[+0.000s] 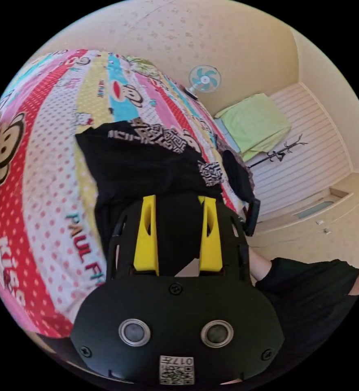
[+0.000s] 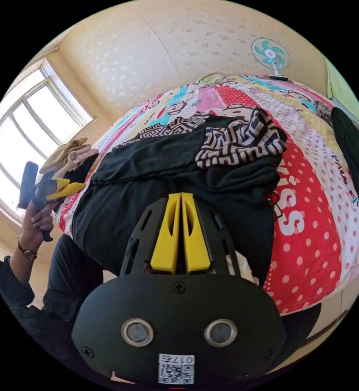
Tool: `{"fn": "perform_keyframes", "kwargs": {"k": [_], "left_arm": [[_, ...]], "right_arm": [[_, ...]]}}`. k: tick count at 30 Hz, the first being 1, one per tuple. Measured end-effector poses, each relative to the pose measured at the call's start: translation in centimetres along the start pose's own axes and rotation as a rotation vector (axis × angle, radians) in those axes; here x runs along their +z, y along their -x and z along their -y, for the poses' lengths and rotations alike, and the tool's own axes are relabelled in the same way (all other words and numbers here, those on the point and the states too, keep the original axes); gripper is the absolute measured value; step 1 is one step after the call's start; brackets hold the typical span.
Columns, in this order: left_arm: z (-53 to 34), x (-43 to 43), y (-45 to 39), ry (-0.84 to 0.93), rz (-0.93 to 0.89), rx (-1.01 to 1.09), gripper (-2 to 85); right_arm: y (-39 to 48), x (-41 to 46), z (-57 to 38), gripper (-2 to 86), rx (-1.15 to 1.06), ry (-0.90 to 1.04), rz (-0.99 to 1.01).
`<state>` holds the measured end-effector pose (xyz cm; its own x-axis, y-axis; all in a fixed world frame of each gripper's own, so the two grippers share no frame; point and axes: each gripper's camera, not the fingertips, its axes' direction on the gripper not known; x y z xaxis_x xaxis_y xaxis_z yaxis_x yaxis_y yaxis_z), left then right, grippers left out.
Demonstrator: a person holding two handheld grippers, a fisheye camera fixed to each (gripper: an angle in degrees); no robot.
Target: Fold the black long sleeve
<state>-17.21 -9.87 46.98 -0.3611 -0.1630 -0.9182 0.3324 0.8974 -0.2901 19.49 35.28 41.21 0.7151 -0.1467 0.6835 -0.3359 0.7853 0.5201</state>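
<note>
**Right gripper view: shirt dead ahead of clenched right tongs, long axis crosswise**

Right gripper view: black long sleeve [image 2: 147,183] lies on the bed [image 2: 309,228] directly at 12 o'clock from the right tongs [image 2: 181,195]. Its patterned trim [image 2: 236,142] is at the far edge, and the near hem hangs over the bed edge toward the person. Jaws are pressed together; tips sit over black cloth, and I can't tell whether any fabric is pinched between them. Long axis of the laid-out cloth runs roughly 9 to 3 o'clock across the view, so I'd judge the coming fold goes away from the body, toward 12.

Left tongs [image 2: 67,187] show at 9 o'clock, off the bed's side edge, held in the person's hand [image 2: 41,222], clear of the shirt. The right gripper is the nearer one to the garment body.

Left gripper view: left tongs [image 1: 177,199] are spread, released, with black cloth seen between and beyond the jaws but nothing gripped. Shirt [image 1: 147,171] lies at 12 o'clock, trim [image 1: 163,136] at the far end.

View differences: the right gripper view gives the window [image 2: 29,134] and a tan clothes pile [image 2: 67,152]. The left gripper view gives the other gripper's handle [image 1: 252,218] at 3 o'clock, a green sheet [image 1: 255,122] and a coat rack [image 1: 283,150]. The fan [image 2: 270,55] appears in both.
</note>
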Motion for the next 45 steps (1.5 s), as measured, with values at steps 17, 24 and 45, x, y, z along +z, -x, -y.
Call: {"fn": "perform_keyframes", "kwargs": {"k": [17, 24, 45], "left_arm": [[-7.5, 4.6, 5.3, 0.449, 0.006, -0.096, 18.2], [-6.1, 6.1, 6.2, 0.516, -0.041, -0.082, 0.8], [-9.3, -19.4, 5.3, -0.052, -0.794, -0.084, -0.7]], "right_arm": [[-8.7, -4.4, -3.0, 14.1, 0.132, 0.585, 0.043], [-6.7, -2.9, -2.7, 2.4, -0.061, 0.717, 0.042], [-14.6, -31.3, -7.4, 0.3, 0.1, -0.089, 0.812]]}}
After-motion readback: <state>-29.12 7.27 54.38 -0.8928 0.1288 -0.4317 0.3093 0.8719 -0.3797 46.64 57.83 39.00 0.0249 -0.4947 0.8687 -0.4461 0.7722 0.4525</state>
